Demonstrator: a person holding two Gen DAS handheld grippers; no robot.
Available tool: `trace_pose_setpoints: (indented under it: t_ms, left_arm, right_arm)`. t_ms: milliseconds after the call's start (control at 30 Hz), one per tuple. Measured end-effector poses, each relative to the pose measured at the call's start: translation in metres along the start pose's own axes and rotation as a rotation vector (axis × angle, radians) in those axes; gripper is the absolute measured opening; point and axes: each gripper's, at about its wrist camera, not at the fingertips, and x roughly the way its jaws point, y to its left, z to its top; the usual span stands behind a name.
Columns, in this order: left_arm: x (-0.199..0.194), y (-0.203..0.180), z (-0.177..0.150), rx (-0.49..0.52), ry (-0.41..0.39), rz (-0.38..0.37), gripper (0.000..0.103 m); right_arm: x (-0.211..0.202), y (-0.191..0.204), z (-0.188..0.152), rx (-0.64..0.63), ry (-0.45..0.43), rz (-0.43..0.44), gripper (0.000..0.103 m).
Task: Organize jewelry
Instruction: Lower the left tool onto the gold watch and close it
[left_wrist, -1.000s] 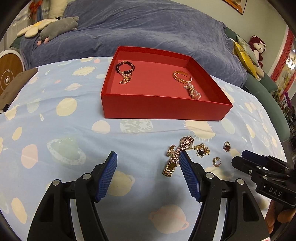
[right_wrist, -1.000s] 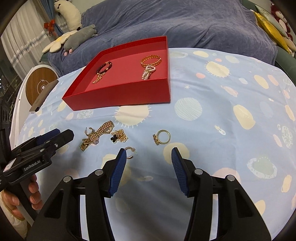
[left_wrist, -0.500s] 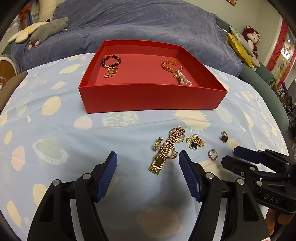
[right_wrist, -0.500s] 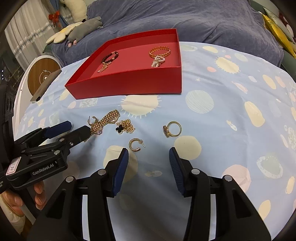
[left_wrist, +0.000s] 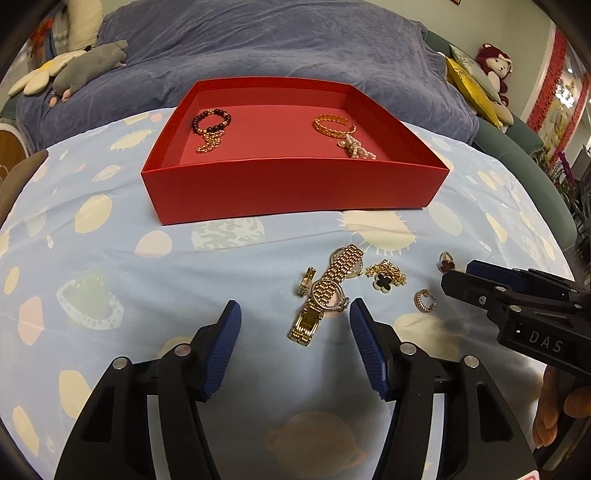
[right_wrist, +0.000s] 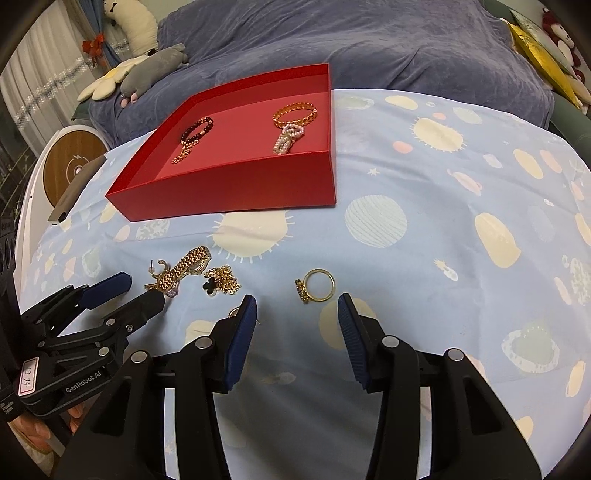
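Hidden: a small hoop earring (right_wrist: 234, 312) sat mostly behind the left finger of the right gripper (right_wrist: 294, 316) in the right wrist view; in the left wrist view the same earring (left_wrist: 424, 301) lay in full sight.
Hard to make out: the watch (right_wrist: 181, 272) had its near end covered by the left gripper's tip in the right wrist view.
Loose pieces, near: the watch (left_wrist: 327, 294) lay stretched between the tips of the left gripper (left_wrist: 294, 324), beside a small gold clip (left_wrist: 306, 280).
Loose pieces, beyond: a chain with a black clover charm (left_wrist: 386, 277) lay just right of the watch; a ring with a red stone (left_wrist: 446, 261) lay further right.
Ring: the ring (right_wrist: 317, 285) lay just ahead of the right gripper's gap, apart from the fingers.
Cloth: a pale blue spotted sheet (left_wrist: 110, 266) carried everything.
Box: a red box (left_wrist: 288, 184) stood past the loose pieces, holding a dark bead bracelet (left_wrist: 211, 122), a gold bangle (left_wrist: 333, 124) and a pearl piece (left_wrist: 357, 148).
Far: a blue blanket (left_wrist: 280, 44) and soft toys (left_wrist: 77, 70) lay behind the box.
Left gripper: spread wide, holding nothing.
Right gripper: spread wide, holding nothing.
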Motion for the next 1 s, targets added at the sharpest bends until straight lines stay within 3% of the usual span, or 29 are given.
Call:
trace_pose_setpoints:
  t_ms: [300,500,800,1000]
  left_arm:
    - [0.002,-0.007,-0.001,0.029,-0.013,0.0,0.043]
    - [0.001,-0.008,-0.004,0.048,-0.01,0.001,0.014]
    - [-0.012,-0.006,-0.007,0.027,0.003,-0.058,0.009]
    - [-0.04,0.009,-0.001,-0.035,-0.051,-0.123,0.009]
  right_arm:
    - [-0.002,-0.003,0.0,0.004,-0.005,0.004,0.045]
    - [-0.002,-0.007,0.001,0.012,-0.004,0.0,0.045]
    - [-0.003,-0.006,0.003,0.01,-0.01,0.006,0.045]
    - [-0.002,0.001,0.001,-0.003,-0.003,0.019,0.045]
